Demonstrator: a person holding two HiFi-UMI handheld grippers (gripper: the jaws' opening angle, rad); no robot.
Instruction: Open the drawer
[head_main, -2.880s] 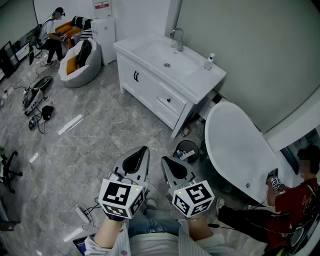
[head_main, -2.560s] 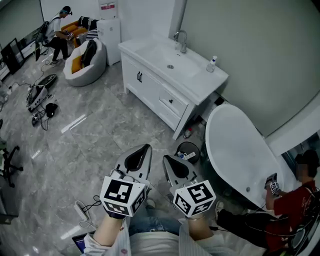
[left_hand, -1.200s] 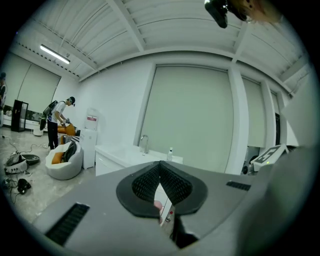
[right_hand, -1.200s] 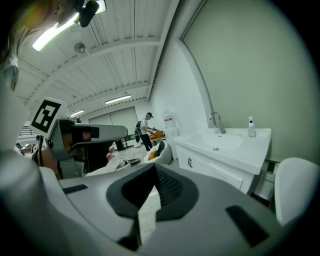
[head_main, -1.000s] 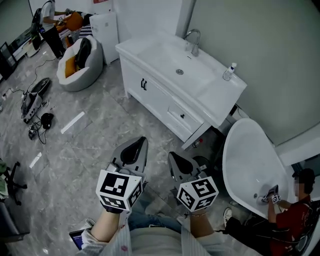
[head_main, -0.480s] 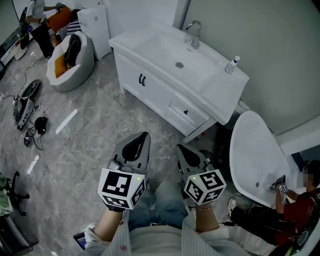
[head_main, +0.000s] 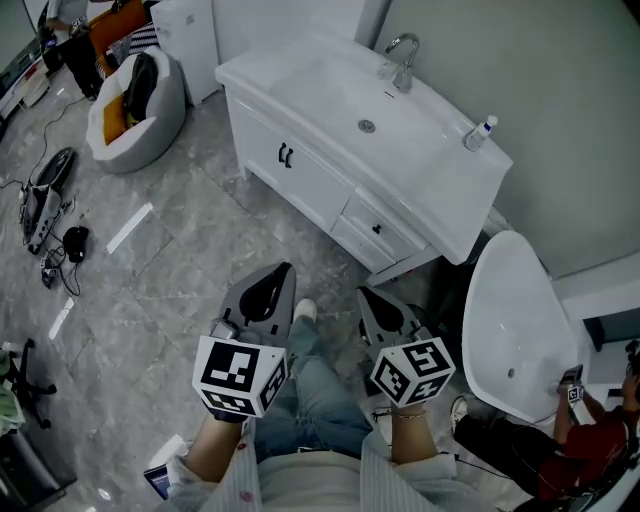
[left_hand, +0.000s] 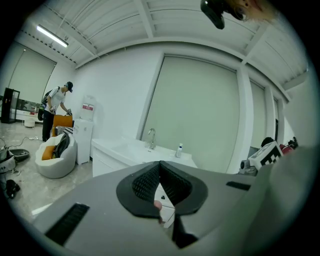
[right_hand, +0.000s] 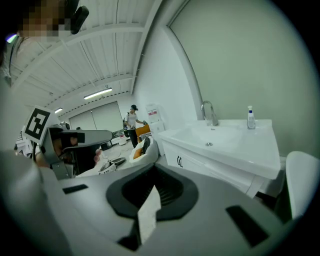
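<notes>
I hold the left gripper (head_main: 283, 272) and right gripper (head_main: 366, 295) low at centre, jaws pressed together and empty, since nothing is within reach. The drawer (head_main: 375, 229) sits shut just right of centre, under the washbasin (head_main: 330, 88), well apart from both.

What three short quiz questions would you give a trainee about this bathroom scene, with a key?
1. True or false: the white cabinet drawer with the dark knob stands pulled open.
2. In the head view, what stands on the white countertop right of the chrome tap? A: small clear plastic bottle. B: folded towel. C: cup.
3. Fill in: the fingers of the left gripper and the right gripper are pressed ___, holding nothing.
Key: 1 false; 2 A; 3 together.
</notes>
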